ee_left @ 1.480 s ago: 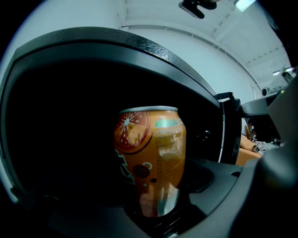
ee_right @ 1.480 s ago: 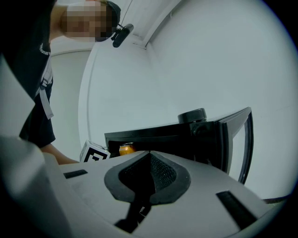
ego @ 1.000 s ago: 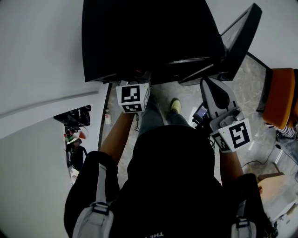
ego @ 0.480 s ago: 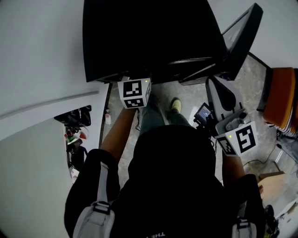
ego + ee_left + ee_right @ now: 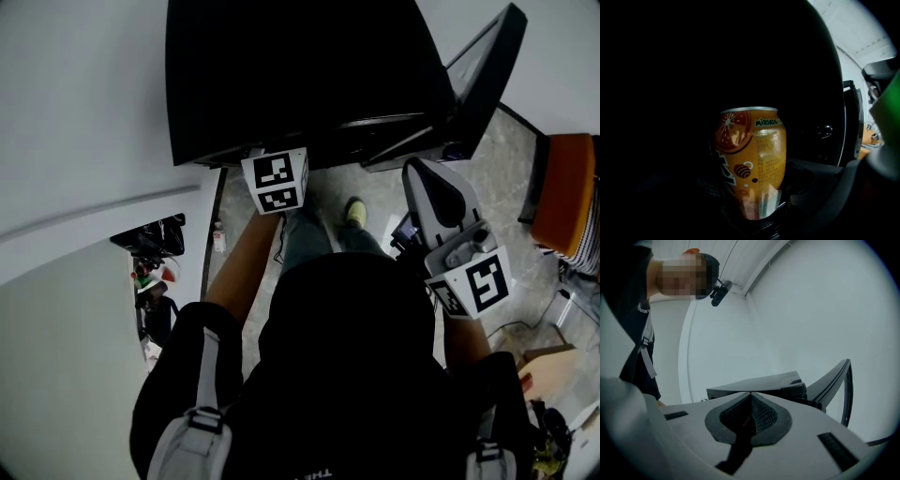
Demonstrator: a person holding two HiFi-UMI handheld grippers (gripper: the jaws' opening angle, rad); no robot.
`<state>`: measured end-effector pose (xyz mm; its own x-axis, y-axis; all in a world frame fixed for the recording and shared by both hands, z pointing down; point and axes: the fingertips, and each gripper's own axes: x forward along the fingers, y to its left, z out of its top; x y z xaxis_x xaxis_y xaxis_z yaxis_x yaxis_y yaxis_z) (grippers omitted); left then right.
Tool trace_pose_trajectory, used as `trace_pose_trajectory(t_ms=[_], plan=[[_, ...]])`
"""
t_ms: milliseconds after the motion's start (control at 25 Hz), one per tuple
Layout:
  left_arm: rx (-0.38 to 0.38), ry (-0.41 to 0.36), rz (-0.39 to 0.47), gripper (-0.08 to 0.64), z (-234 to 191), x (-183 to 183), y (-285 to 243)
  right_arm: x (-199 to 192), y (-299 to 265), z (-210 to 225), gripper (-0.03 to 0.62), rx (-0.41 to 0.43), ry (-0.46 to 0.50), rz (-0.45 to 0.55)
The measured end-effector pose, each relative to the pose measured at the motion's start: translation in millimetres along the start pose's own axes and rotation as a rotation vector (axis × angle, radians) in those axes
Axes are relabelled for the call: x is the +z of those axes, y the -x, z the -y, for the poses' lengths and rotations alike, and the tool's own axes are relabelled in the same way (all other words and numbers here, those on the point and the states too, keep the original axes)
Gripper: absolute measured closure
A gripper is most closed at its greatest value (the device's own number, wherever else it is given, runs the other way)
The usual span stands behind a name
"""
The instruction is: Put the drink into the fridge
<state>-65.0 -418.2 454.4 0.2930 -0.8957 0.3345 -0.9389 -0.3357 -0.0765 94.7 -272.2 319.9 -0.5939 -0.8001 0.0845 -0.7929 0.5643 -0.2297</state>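
Left hand-held gripper (image 5: 752, 208): clenched on orange drink can (image 5: 751, 159), within dark fridge (image 5: 300, 75) | right hand-held gripper (image 5: 750, 414): jaws together, empty, near open fridge door (image 5: 483, 80) | orange chair (image 5: 567, 202): far right.

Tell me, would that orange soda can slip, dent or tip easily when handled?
The orange drink can looks smooth and glossy, with highlights on its side, so it could slip in a light grip. It appears undented thin metal, probably stiff yet crushable if squeezed hard. Tall, narrow and upright, it may tip if nudged, then roll.
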Motion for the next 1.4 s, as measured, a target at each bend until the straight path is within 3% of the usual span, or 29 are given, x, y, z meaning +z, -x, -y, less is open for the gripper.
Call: trace_pose_trajectory(t_ms=[560,960,1000,1120,1400], plan=[[0.059,-0.026,-0.011,0.201,-1,-3,15,-4,0,-3,0.578,0.018,-0.012,-0.007],[0.101,0.036,-0.015,0.204,7,-11,57,-3,-4,-11,0.578,0.058,-0.038,0.015],[0.111,0.037,-0.012,0.223,7,-11,60,-3,-4,-12,0.578,0.063,-0.042,0.016],[0.157,0.011,-0.005,0.405,5,-9,64,-2,-5,-15,0.578,0.075,-0.045,0.02],[0.138,0.074,-0.018,0.459,6,-9,63,-3,0,-17,0.578,0.083,-0.044,0.017]])
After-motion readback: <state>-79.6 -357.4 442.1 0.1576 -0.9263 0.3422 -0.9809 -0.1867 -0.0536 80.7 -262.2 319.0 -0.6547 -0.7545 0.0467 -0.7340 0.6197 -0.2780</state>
